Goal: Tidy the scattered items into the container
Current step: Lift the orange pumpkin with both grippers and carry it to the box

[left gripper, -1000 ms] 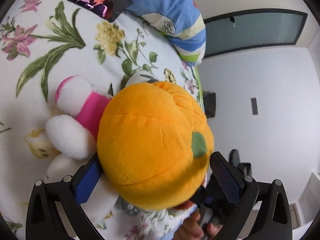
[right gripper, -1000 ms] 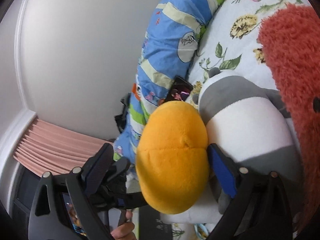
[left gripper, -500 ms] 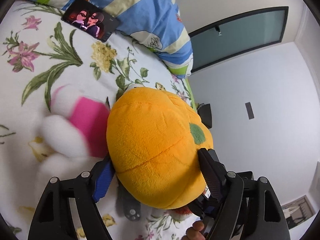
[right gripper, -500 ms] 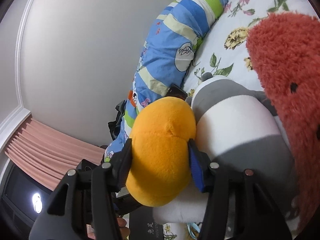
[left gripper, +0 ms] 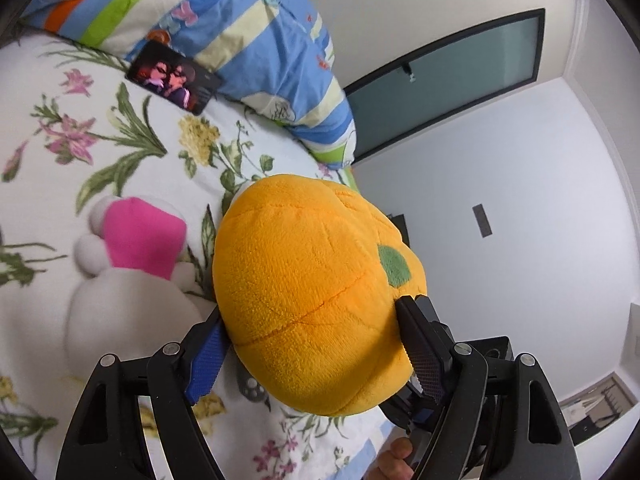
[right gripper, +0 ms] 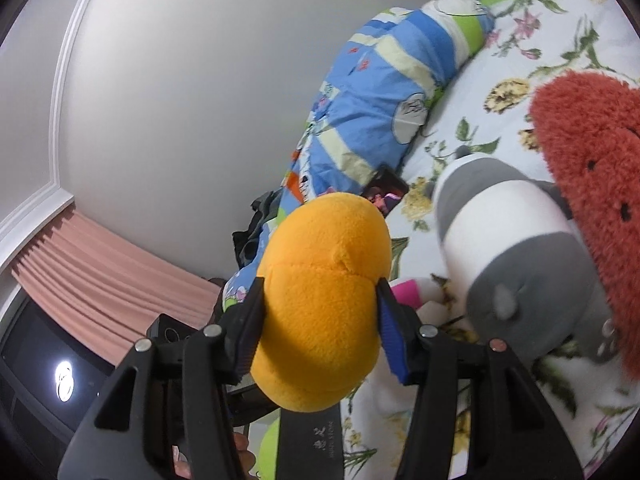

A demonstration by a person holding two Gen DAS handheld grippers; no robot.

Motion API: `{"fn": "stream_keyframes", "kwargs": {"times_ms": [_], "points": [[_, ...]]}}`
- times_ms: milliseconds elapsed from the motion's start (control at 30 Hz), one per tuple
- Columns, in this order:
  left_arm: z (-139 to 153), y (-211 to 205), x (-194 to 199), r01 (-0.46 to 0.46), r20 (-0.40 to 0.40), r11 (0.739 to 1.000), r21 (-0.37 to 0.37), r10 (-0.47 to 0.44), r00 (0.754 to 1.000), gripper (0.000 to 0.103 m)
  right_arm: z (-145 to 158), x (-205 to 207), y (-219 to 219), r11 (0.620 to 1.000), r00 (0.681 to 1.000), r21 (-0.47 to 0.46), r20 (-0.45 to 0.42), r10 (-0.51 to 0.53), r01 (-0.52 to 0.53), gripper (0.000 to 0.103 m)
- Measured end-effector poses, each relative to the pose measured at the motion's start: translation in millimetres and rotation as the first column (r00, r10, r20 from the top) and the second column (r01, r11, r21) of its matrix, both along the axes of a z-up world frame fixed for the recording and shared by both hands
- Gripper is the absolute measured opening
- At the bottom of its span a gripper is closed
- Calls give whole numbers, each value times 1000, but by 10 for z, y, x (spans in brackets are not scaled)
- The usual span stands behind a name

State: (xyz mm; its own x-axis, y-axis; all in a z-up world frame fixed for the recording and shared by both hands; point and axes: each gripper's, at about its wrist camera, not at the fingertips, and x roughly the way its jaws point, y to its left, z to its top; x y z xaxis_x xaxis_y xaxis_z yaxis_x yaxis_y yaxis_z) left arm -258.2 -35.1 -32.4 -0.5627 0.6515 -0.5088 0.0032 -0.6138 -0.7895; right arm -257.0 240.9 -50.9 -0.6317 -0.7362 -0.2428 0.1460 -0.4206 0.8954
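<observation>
An orange plush pumpkin [left gripper: 312,292] with a green patch is held above the floral bed. My left gripper [left gripper: 308,344] is shut on its sides. My right gripper [right gripper: 320,316] is shut on the same pumpkin [right gripper: 324,304] from the opposite end. A white and pink plush [left gripper: 136,248] lies on the sheet left of the pumpkin. A grey and white plush [right gripper: 512,248] and a red fuzzy plush [right gripper: 592,184] lie on the bed in the right wrist view. No container shows.
A blue striped pillow [left gripper: 248,40] lies at the bed's head with a phone [left gripper: 172,80] beside it. A small remote [left gripper: 252,388] lies on the sheet under the pumpkin. Walls, a dark window [left gripper: 444,80] and a pink curtain [right gripper: 112,272] surround the bed.
Both grippers closed on the orange pumpkin and lifted it off the other plush toys; the bed now sits farther below.
</observation>
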Motion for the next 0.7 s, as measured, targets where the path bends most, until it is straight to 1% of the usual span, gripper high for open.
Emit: {"fn": "stream_keyframes", "kwargs": {"times_ms": [167, 267, 433, 567, 600, 700], "points": [[152, -362, 412, -43, -19, 999, -21, 43, 999, 80, 236, 234, -279, 999, 999, -11, -13, 49, -49, 52], [199, -702, 763, -90, -21, 995, -41, 89, 996, 80, 276, 398, -559, 996, 996, -8, -15, 93, -93, 52], [261, -1294, 1383, -198, -5, 978, -60, 198, 980, 80, 236, 730, -1308, 974, 974, -13, -5, 227, -227, 53], [260, -1780, 1888, -286, 8, 954, -91, 288, 958, 80, 158, 965, -1904, 947, 947, -13, 12, 320, -320, 53], [250, -1867, 1982, -305, 9, 947, -104, 307, 952, 80, 138, 1017, -2060, 940, 940, -16, 17, 340, -340, 53], [200, -2142, 2194, -348, 21, 929, -125, 353, 935, 80, 76, 1167, -2539, 917, 917, 16, 28, 397, -398, 53]]}}
